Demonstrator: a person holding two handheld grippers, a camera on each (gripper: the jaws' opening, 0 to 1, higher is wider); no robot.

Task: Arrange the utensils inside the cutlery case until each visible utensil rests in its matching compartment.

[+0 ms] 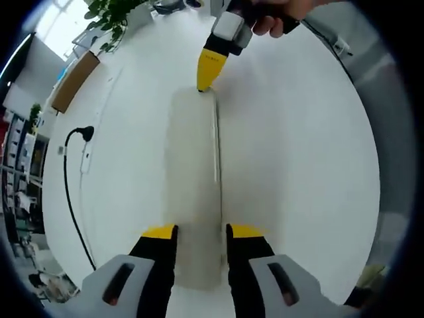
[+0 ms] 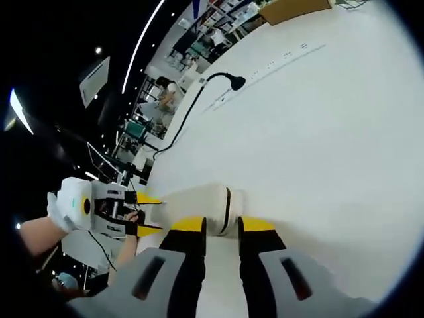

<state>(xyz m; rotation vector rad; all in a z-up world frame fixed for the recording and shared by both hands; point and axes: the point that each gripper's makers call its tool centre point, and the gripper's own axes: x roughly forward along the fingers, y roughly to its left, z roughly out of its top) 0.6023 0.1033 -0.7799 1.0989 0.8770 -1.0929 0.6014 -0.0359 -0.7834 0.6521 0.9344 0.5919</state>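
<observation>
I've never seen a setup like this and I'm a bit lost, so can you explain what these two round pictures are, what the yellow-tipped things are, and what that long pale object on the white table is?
A person holds a hand tool in each hand, each ending in a two-jaw claw with yellow tips. A fisheye camera rides on each tool, which is why both pictures are round.

In the left gripper view, the left claw rises from the bottom, its jaws on either side of one end of a long, pale, closed cutlery case lying on the white table. At the far end, the right claw touches the case.

The right gripper view looks back from that end: the right claw's jaws straddle the case, with the left claw at the other end. A black cable with a plug lies nearby. No utensils are visible.
</observation>
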